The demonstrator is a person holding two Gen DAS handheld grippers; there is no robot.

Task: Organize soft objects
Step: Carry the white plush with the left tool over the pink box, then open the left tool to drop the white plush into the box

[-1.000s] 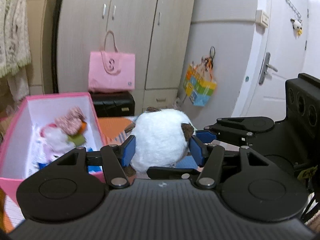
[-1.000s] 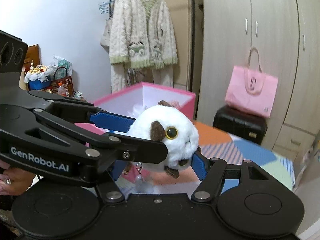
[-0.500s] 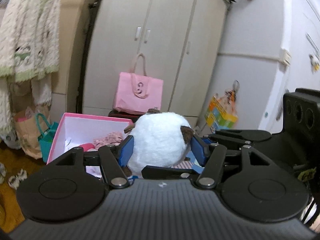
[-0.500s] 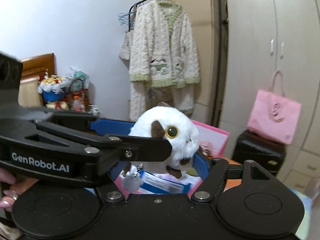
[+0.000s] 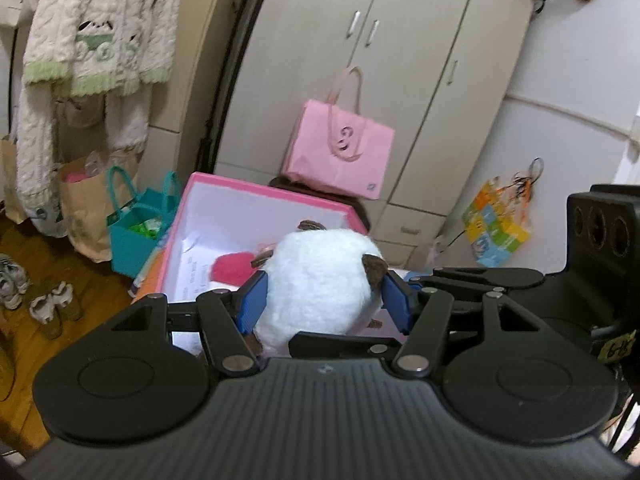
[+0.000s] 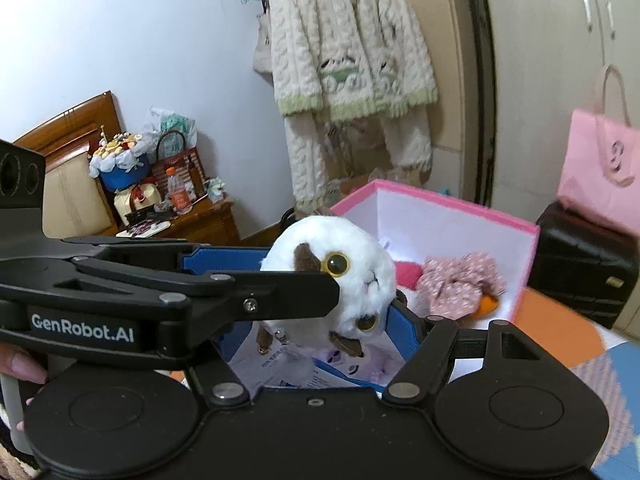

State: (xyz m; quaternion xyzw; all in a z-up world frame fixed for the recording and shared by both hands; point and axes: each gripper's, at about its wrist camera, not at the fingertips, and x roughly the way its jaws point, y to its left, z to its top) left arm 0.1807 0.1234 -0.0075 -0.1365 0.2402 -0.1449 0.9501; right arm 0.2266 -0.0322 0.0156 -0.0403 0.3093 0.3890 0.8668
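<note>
A round white plush toy [image 5: 320,280] with brown ears and yellow eyes [image 6: 360,264] hangs in the air, gripped from two sides. My left gripper [image 5: 323,282] has its blue pads pressed into the toy's left and right flanks. My right gripper [image 6: 327,280] is also shut on it, crossing the left one, with blue pads against its back and chin. The toy hovers over the near end of an open pink box [image 5: 264,196] with white walls [image 6: 440,204]. Inside lie a flowered pink cloth toy [image 6: 460,284], a red soft item [image 5: 234,266] and printed papers [image 6: 288,368].
A pink tote bag [image 5: 340,152] sits on a black case [image 6: 580,264] before the wardrobe [image 5: 400,60]. Left of the box stand a teal bag [image 5: 136,236] and a paper bag [image 5: 84,208], with shoes [image 5: 52,304] on the wooden floor. A knitted cardigan [image 6: 348,52] hangs above.
Both grippers carried the plush toy leftward together, from beside the box to above its opening. The grips look unchanged.
</note>
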